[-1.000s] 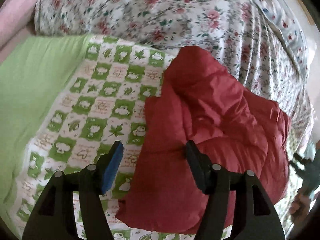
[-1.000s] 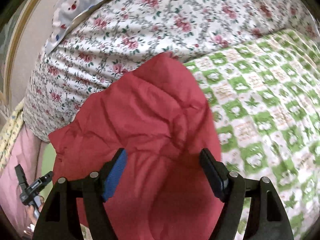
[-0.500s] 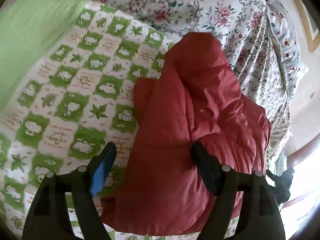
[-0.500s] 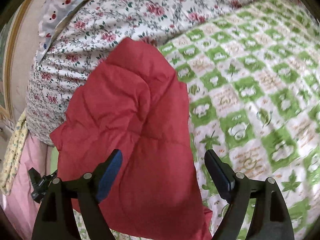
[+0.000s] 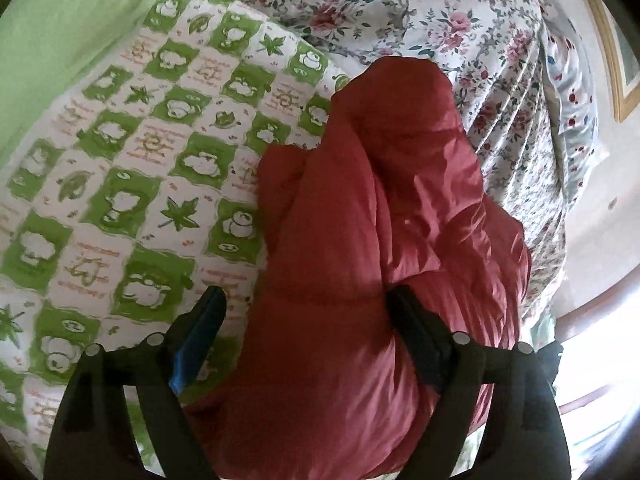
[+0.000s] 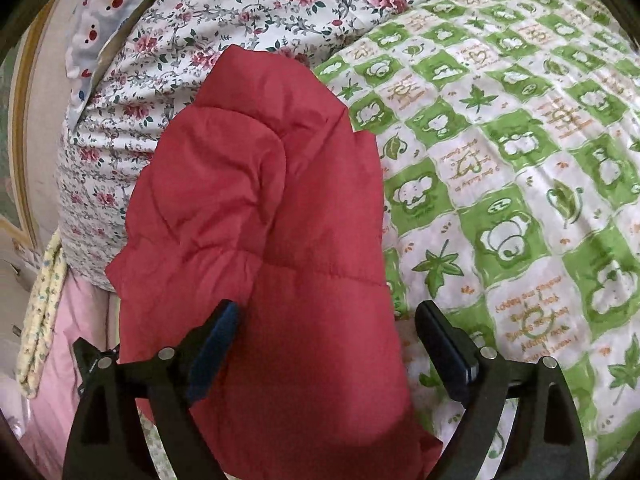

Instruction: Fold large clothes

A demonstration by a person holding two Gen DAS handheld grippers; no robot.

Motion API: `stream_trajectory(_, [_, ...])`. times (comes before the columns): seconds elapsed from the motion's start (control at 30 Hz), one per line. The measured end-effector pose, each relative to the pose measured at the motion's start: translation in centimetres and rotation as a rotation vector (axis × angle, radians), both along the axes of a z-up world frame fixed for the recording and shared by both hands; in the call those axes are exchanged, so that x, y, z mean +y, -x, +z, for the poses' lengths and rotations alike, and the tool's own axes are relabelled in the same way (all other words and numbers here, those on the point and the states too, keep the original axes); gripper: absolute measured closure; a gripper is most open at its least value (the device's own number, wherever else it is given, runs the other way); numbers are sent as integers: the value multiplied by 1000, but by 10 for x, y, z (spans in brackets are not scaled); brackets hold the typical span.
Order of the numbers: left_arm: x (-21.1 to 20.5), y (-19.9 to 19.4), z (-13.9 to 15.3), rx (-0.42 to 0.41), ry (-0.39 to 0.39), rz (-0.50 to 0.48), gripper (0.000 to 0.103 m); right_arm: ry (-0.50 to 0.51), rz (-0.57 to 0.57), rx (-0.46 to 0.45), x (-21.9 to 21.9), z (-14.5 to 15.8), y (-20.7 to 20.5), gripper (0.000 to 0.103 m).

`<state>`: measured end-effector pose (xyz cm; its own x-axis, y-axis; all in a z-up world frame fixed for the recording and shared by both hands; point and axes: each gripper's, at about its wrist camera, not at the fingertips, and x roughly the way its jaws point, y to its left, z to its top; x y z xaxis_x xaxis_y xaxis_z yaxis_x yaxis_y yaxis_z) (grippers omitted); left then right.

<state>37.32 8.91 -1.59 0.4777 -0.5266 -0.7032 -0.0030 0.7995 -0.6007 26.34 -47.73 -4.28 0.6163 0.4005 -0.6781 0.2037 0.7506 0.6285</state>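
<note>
While both sets of jaws stand apart and empty, red padded jacket lies lengthwise ahead toward bed head, left gripper and right gripper about equally near.

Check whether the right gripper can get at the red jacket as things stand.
Probably yes: the right gripper is open, the red jacket lies on the checked bedsheet directly between its fingers, and nothing covers it.

Green-and-white checked bedsheet, floral quilt, plain green sheet, pink fabric
</note>
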Motion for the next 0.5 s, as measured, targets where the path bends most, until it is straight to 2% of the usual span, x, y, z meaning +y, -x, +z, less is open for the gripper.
stream_trajectory(0.13, [0, -6, -12, 30, 64, 4, 9, -30, 19, -7, 1, -3, -5, 8])
stream_trajectory(0.2, [0, -10, -22, 59, 90, 16, 0, -37, 33, -12, 4, -4, -8, 8])
stream_trajectory(0.27, [-1, -12, -29, 78, 130, 18, 0, -46, 48, -14, 7, -5, -11, 8])
stream_trajectory(0.37, [-6, -11, -31, 64, 133, 7, 0, -62, 80, -15, 14, -7, -17, 12])
stream_trajectory(0.43, [-14, -9, -27, 33, 136, -30, 18, -59, 94, -12, 17, -6, -20, 17])
stream_trajectory(0.5, [-20, -5, -21, 8, 118, -46, 35, -67, 96, -14, 17, -5, -19, 29])
